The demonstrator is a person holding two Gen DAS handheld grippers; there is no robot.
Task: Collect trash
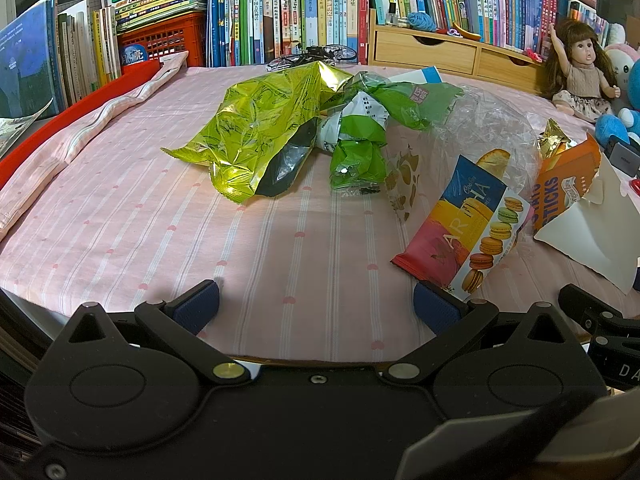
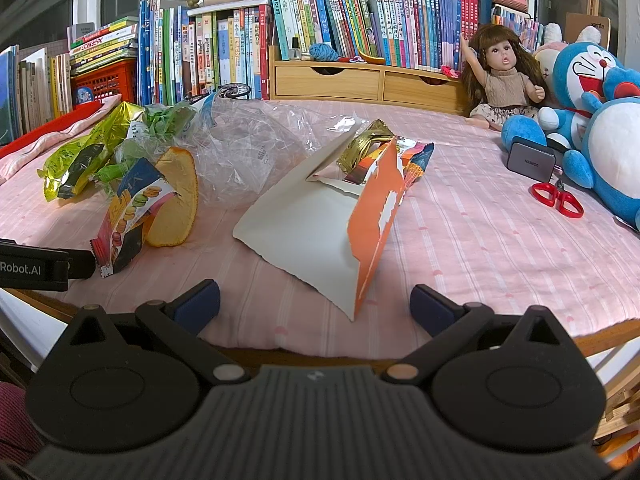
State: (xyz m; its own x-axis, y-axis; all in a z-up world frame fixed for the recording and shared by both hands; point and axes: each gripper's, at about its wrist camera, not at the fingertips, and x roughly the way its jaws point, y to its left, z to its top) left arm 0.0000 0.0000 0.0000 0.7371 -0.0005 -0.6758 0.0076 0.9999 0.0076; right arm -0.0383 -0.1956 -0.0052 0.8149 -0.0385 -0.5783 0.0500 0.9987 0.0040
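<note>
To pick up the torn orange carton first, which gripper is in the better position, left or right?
Right. The right gripper is open with the torn orange carton directly ahead between its fingers. From the left gripper, also open, that carton lies far to the side, beyond the macaron wrapper.

Tabletop cover [image 1: 160, 216]: matt woven cloth, pink striped. Green snack bag [image 1: 256, 128]: glossy crinkled foil. Clear bag [image 2: 248, 152]: thin shiny plastic film. Torn orange box [image 2: 320, 232]: matt cardboard, rough edges. Drawer unit [image 2: 328, 80]: smooth wood.
</note>
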